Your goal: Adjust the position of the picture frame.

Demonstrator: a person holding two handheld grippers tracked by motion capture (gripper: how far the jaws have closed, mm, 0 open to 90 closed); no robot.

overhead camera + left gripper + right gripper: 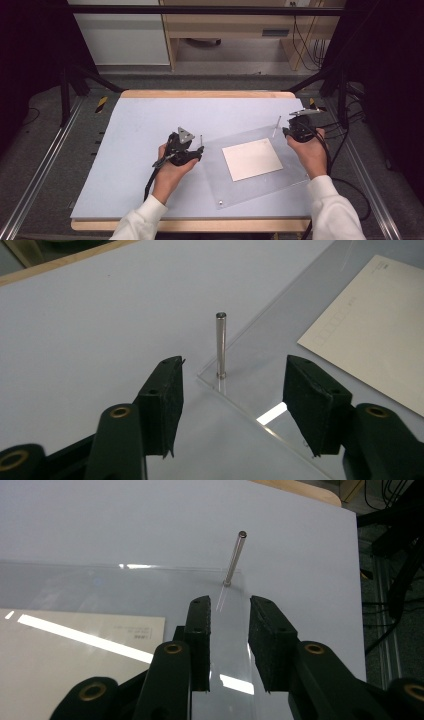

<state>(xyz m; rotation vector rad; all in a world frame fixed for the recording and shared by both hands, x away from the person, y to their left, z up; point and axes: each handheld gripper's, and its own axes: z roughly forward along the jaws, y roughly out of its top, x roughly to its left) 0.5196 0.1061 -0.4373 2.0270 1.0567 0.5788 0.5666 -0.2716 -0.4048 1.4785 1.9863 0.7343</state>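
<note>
While both hands rest at the edges of the clear plate [250, 172], two grippers can be counted, one in each hand, and each has two black jaws. On the desk [135, 130] lies one clear plate with one pale card [252, 158] under or on it; which, I cannot tell. Thin metal pins stand up from the plate's corners: one pin [201, 138] just in front of the left gripper [194, 152], one pin [278, 123] just in front of the right gripper [287, 131], and a small round bit [220, 203] at the near corner that is too tiny to make out. The fourth corner is hidden by the right hand [311, 152]. From above, the jaws are hard to see, because the hands and gripper bodies cover them. The left gripper view shows its jaws half open with nothing held, and the pin [220, 345] stands upright just ahead of the gap, a little nearer the left jaw. The right gripper view shows its jaws narrow, with a small gap and nothing between them, and its pin [234, 559] stands just beyond the jaw tips, leaning in the picture. Each gripper view cuts off part of the card [370, 330].
</note>
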